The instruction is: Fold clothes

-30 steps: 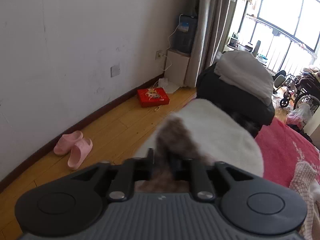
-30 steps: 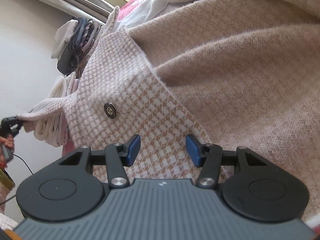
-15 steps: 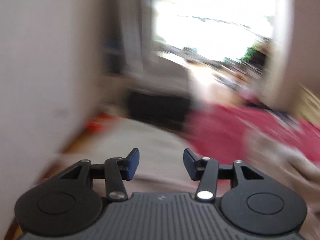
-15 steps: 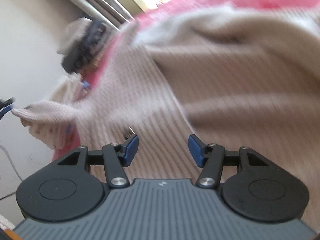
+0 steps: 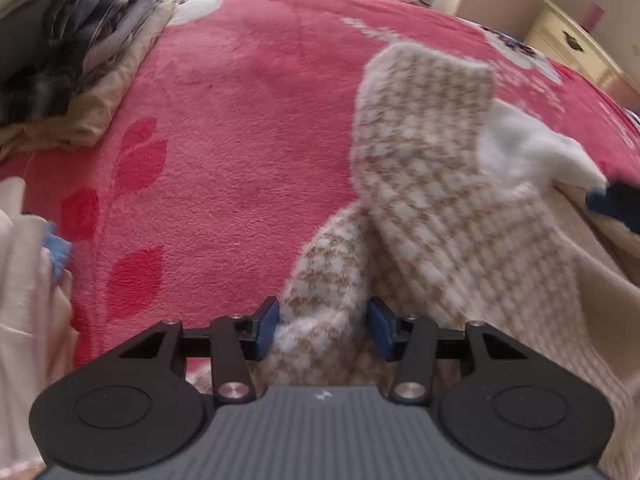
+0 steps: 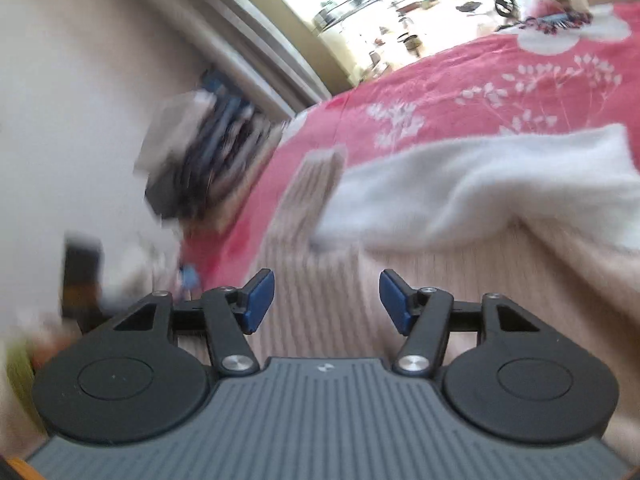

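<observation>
Now your left gripper [image 5: 322, 322] jaws apart around checked sleeve [image 5: 420, 184], unpinched; right gripper [image 6: 326, 300] jaws just widening, empty, red blanket [image 5: 240, 120] at twelve o'clock.

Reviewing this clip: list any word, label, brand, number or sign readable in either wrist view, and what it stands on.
No readable text in either view.
Left gripper body: a small pale mark on the grey ribbed housing, a logo rather than letters, too small to read.
Right gripper body: the same small mark, unreadable.
Red blanket: only white flower and leaf patterns, no words.
Checked knit garment: no label showing.
Clutter by the window: too blurred to tell.
</observation>
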